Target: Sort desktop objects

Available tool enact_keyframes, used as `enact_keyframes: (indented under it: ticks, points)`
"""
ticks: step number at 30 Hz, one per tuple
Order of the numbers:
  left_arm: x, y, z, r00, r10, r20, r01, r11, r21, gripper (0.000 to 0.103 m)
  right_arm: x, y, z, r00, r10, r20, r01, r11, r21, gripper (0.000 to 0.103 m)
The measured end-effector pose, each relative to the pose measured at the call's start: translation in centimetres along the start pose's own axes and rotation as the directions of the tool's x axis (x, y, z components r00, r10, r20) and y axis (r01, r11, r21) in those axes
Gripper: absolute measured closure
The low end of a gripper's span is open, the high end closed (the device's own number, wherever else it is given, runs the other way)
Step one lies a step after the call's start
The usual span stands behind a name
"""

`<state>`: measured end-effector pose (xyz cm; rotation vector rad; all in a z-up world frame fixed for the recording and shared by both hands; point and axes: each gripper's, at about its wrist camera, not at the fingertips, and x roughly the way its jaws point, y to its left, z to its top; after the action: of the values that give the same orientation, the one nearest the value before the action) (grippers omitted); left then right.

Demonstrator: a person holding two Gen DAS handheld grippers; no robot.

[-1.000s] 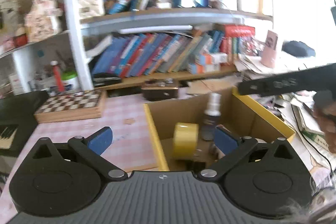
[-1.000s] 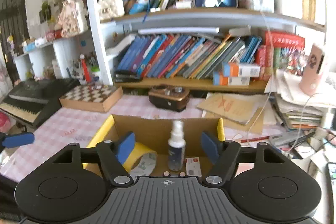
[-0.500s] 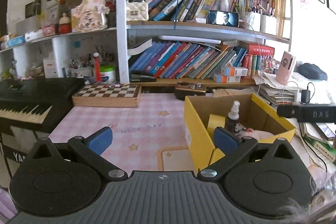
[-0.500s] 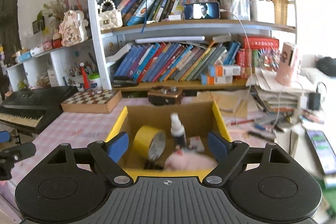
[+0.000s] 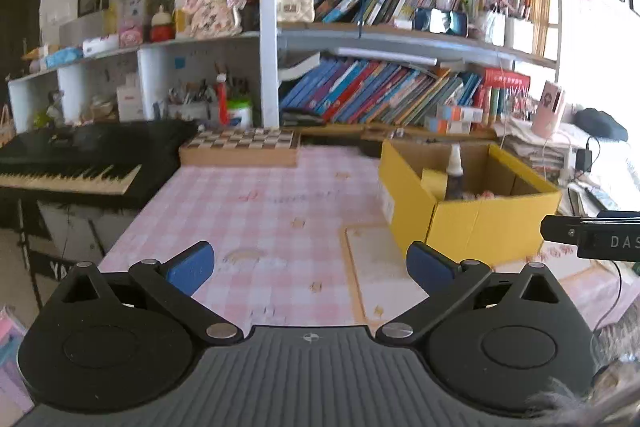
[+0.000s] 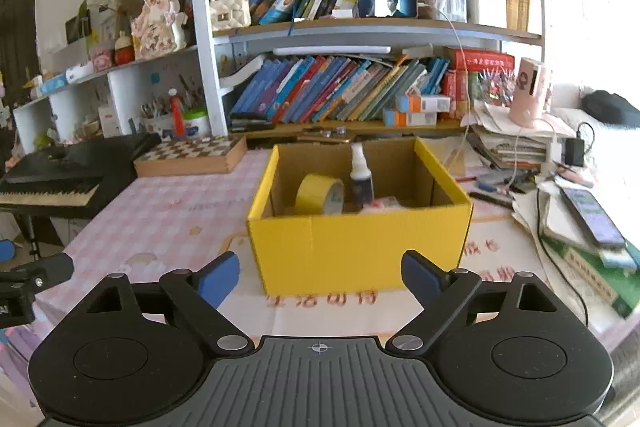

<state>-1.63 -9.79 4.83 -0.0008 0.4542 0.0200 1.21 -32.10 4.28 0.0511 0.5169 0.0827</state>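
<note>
Two sets of blue-padded fingers stand wide with nothing between them. The right gripper [image 6: 320, 277], jaws opening, hangs just in front of the yellow box [image 6: 360, 247] on the pink checked table [image 6: 168, 211]. The left gripper [image 5: 310, 267] hangs over bare cloth, the box off to its right. Inside the box stand a tape roll [image 6: 320, 195] and a spray bottle [image 6: 361, 175], side by side.

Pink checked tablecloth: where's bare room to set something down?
Free: the tablecloth between the keyboard, chessboard box and yellow box, plus the strip in front of that box. Crowded: right of the box, with papers, cables and a phone.
</note>
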Motion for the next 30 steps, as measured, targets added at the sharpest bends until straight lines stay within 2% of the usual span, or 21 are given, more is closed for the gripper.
enact_keyframes:
  ticks: [14, 25, 30]
  points:
    - [-2.4, 1.6, -4.7, 0.991, 0.005, -0.132, -0.008, 1.000, -0.019, 0.000, -2.8, 4.6, -5.0, 0.994, -0.016, -0.110, 0.013, 1.000, -0.027, 0.010]
    - [-2.6, 1.8, -5.9, 0.980, 0.004, -0.198, -0.007, 1.000, -0.015, 0.000, -2.9, 4.6, -6.3, 0.984, -0.037, -0.174, 0.040, 0.999, 0.012, 0.006]
    - [-2.7, 1.7, -5.9, 0.980, 0.003, -0.199, -0.005, 1.000, -0.006, 0.000, -2.9, 4.8, -6.5, 0.981, -0.033, -0.191, 0.035, 0.999, 0.007, 0.006]
